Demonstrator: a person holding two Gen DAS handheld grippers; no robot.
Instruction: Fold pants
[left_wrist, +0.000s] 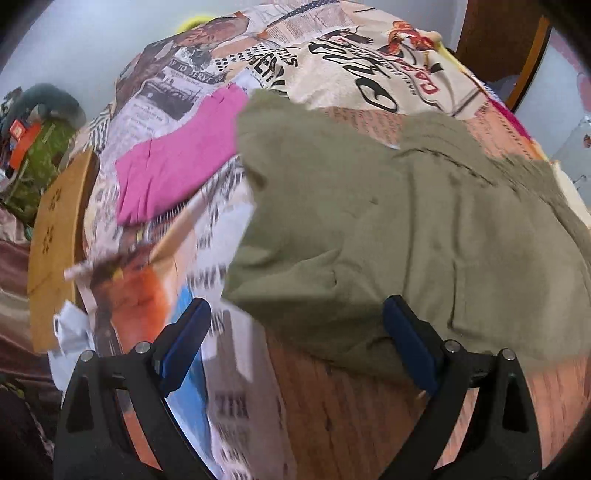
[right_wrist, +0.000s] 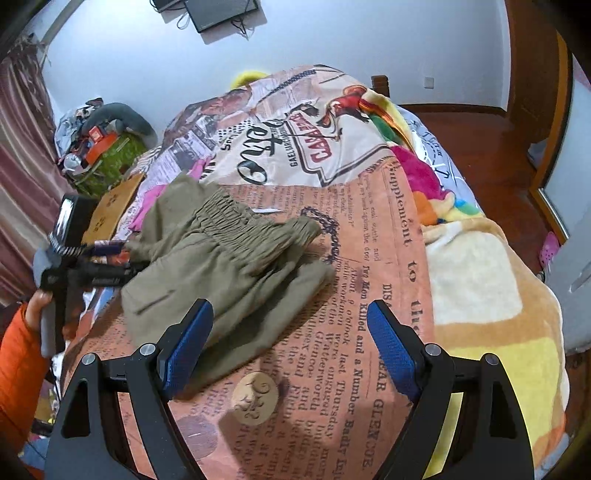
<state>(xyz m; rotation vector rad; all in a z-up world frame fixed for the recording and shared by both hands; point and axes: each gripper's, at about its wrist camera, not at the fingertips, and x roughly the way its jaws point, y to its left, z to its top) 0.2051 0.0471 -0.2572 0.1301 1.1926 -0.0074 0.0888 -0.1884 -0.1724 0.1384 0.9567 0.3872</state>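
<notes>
- Across the middle of both views: olive pants (right_wrist: 225, 266), laid on a newsprint-patterned bedspread (right_wrist: 369, 229) covering a bed; already doubled into a compact bundle, elastic waistband (right_wrist: 236, 225) gathered at the upper centre of the right wrist view.
- Material, as judged: thin woven cloth, light, limp, easily creased; no stiffness to be relied on, so any lifted edge is expected to sag and drag the layer beneath.
- Surface: soft bedding; some give is to be expected under pressure, and little slipping.
- Suggested hold, as judged: the ruched waistband or a folded corner, where several layers can be pinched together; a single loose layer is to be avoided.
- Left tool (left_wrist: 295, 343): released, nothing between the pads; positioned over the lower left edge of the pants, view motion-blurred.
- Right tool (right_wrist: 291, 343): released, nothing gripped; held above the lower right of the bundle.
- Also noted: pink garment (left_wrist: 173, 170) at upper left of the left wrist view, partly overlapped by the pants.
</notes>
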